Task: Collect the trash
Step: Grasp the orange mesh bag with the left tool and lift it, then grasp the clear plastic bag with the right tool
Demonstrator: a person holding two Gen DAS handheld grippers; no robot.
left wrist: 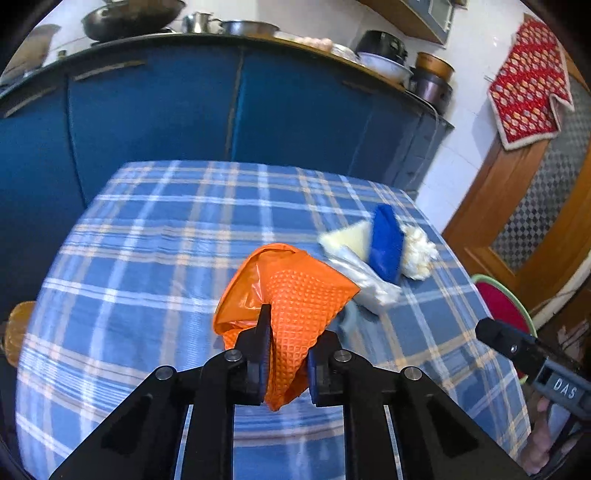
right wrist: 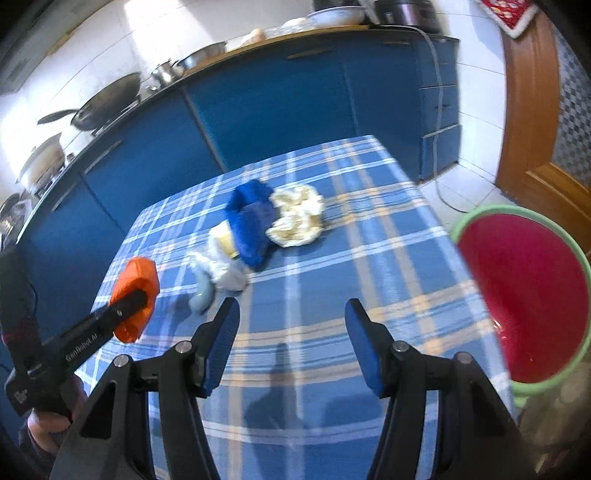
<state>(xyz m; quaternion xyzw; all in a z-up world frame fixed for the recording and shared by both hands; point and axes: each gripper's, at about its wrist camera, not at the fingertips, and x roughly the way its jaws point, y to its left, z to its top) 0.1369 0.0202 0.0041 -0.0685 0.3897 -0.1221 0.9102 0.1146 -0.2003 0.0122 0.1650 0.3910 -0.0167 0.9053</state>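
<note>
My left gripper (left wrist: pixel 286 345) is shut on an orange textured glove (left wrist: pixel 295 291) and holds it above the blue plaid tablecloth (left wrist: pixel 147 240). The glove also shows in the right wrist view (right wrist: pixel 136 295), at the left. A pile of trash lies on the table: a blue wrapper (right wrist: pixel 249 229), crumpled white paper (right wrist: pixel 297 216), a clear plastic bag (right wrist: pixel 221 269) and a pale yellow piece (left wrist: pixel 351 238). My right gripper (right wrist: pixel 291 328) is open and empty, above the table in front of the pile. A red bin with a green rim (right wrist: pixel 524 295) stands beside the table at the right.
Blue kitchen cabinets (left wrist: pixel 184 110) stand behind the table, with a wok (left wrist: pixel 129 18), pots and bowls on the counter. A wooden door (left wrist: pixel 535 221) is at the right. An orange object (left wrist: pixel 16 332) sits off the table's left edge.
</note>
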